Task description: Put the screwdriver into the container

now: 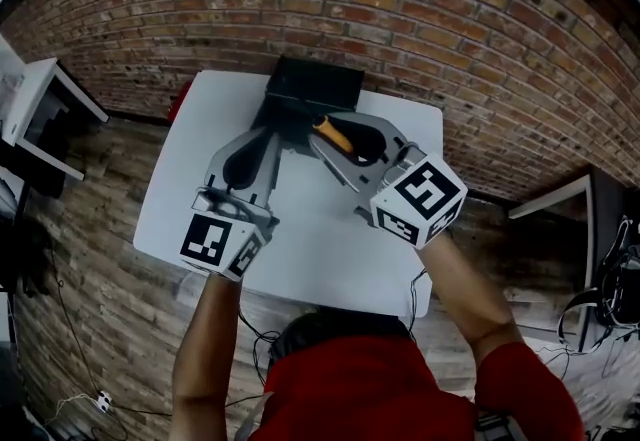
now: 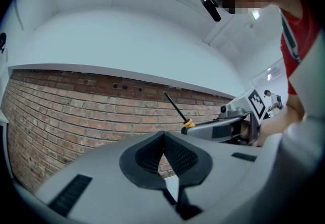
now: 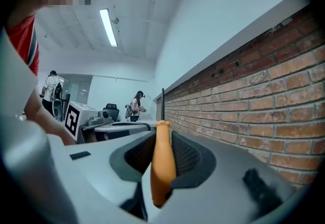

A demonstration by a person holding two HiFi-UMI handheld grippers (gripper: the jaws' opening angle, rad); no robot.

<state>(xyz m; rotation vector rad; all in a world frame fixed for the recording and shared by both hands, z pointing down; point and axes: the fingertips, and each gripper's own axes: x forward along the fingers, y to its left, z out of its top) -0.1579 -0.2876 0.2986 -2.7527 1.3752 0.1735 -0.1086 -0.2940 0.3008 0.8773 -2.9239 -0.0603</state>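
One white desk here, and everything counts off from it. One black container at the desk's far edge. One screwdriver, orange-handled, over the desk near that container. Two tools above the desk: left tool, right tool. Two marker cubes, one per tool. Two distant people in the right gripper view.

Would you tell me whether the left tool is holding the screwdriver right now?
No, the left tool has its jaws together with nothing between them; the screwdriver is clamped in the right tool.
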